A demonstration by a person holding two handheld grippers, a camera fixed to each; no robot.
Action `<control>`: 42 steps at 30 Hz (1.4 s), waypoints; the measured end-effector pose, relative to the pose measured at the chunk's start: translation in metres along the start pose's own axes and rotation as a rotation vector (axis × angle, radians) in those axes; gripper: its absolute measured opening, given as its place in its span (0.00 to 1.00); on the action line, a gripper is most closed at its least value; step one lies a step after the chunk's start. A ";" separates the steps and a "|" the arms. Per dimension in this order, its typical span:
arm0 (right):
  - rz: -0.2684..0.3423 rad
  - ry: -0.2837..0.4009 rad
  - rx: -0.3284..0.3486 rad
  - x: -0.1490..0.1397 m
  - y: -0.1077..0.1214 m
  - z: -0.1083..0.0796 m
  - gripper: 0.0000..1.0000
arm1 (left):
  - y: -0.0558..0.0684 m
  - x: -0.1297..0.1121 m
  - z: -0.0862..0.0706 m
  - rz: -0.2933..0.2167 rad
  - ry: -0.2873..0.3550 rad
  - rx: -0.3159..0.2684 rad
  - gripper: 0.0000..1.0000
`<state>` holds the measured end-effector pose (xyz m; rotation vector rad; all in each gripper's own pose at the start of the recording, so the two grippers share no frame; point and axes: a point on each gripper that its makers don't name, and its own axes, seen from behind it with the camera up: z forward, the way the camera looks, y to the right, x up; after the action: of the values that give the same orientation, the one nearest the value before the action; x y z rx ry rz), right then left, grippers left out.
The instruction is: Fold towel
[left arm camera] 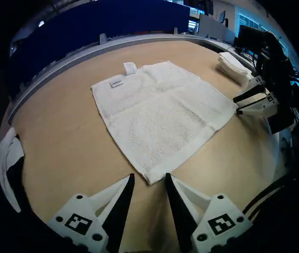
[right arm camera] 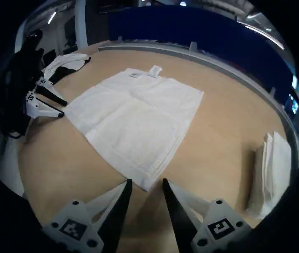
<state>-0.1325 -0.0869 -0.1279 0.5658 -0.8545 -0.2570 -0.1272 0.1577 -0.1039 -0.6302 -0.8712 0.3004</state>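
A white towel (left arm camera: 162, 114) lies spread flat on the wooden table (left arm camera: 65, 139), with two labels at its far edge. In the left gripper view my left gripper (left arm camera: 149, 179) is open, its fingertips on either side of the towel's near corner. In the right gripper view the right gripper (right arm camera: 146, 182) is open just short of another corner of the towel (right arm camera: 136, 122). Each gripper also appears far off in the other's view: the right gripper (left arm camera: 236, 106) at the towel's right corner, the left gripper (right arm camera: 63, 108) at its left corner.
A stack of folded white towels (left arm camera: 233, 67) sits at the table's far right, seen close by as the stack (right arm camera: 271, 173) in the right gripper view. A crumpled white cloth (left arm camera: 6, 164) lies at the left edge. A blue partition (left arm camera: 86, 25) runs behind the table.
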 end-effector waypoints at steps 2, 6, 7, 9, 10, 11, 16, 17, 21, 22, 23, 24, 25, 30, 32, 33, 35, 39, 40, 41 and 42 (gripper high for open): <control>0.003 0.000 0.000 0.000 0.000 0.000 0.46 | -0.001 -0.001 0.001 0.001 -0.002 0.002 0.46; 0.014 -0.001 -0.005 0.001 0.000 0.001 0.30 | -0.003 -0.001 0.001 -0.003 -0.006 0.010 0.33; 0.016 -0.001 -0.005 0.001 0.000 0.001 0.26 | -0.004 -0.002 0.001 -0.006 -0.006 0.013 0.27; 0.021 -0.002 -0.006 0.001 0.001 0.002 0.20 | -0.005 -0.002 0.001 -0.013 -0.008 0.020 0.19; 0.022 -0.003 -0.005 0.001 0.001 0.002 0.19 | -0.005 -0.003 0.001 -0.016 -0.008 0.022 0.16; 0.022 -0.005 -0.005 0.001 0.000 0.002 0.18 | -0.006 -0.003 0.001 -0.019 -0.008 0.025 0.15; 0.027 -0.004 -0.005 0.003 0.001 0.001 0.16 | -0.005 -0.003 -0.001 -0.033 -0.006 0.027 0.10; 0.030 -0.001 -0.007 0.003 0.002 0.001 0.15 | -0.004 -0.003 -0.001 -0.039 -0.007 0.024 0.10; 0.041 0.005 -0.005 0.005 0.003 -0.001 0.15 | -0.002 -0.004 -0.003 -0.066 -0.006 0.007 0.09; 0.042 0.006 -0.005 0.006 0.003 -0.002 0.15 | -0.002 -0.004 -0.004 -0.068 -0.005 0.005 0.09; 0.043 0.008 -0.005 0.007 0.004 -0.003 0.15 | -0.001 -0.004 -0.004 -0.069 -0.004 0.003 0.09; 0.043 0.010 -0.005 0.008 0.004 -0.004 0.15 | -0.001 -0.004 -0.005 -0.071 -0.003 0.002 0.09; 0.042 0.014 -0.007 0.009 0.005 -0.006 0.15 | -0.001 -0.003 -0.006 -0.070 -0.001 0.003 0.09; 0.037 0.038 -0.016 0.021 0.009 -0.015 0.15 | 0.000 0.005 -0.015 -0.081 0.018 0.007 0.09; 0.035 0.053 -0.020 0.029 0.009 -0.020 0.15 | -0.001 0.011 -0.020 -0.095 0.032 0.012 0.09; 0.034 0.060 -0.022 0.033 0.009 -0.023 0.15 | -0.002 0.014 -0.022 -0.101 0.038 0.015 0.09; 0.032 0.078 -0.022 0.042 0.009 -0.030 0.15 | -0.003 0.021 -0.030 -0.115 0.051 0.019 0.09; 0.026 0.109 -0.018 0.060 0.008 -0.045 0.15 | -0.007 0.034 -0.046 -0.135 0.074 0.033 0.09; 0.025 0.117 -0.018 0.065 0.007 -0.049 0.15 | -0.008 0.037 -0.050 -0.138 0.081 0.036 0.09; 0.023 0.126 -0.018 0.070 0.007 -0.053 0.15 | -0.009 0.041 -0.055 -0.142 0.088 0.040 0.09; 0.022 0.134 -0.018 0.075 0.007 -0.057 0.14 | -0.010 0.044 -0.059 -0.146 0.095 0.043 0.09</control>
<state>-0.0408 -0.0928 -0.1058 0.5508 -0.7278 -0.2041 -0.0536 0.1488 -0.0987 -0.5334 -0.8128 0.1560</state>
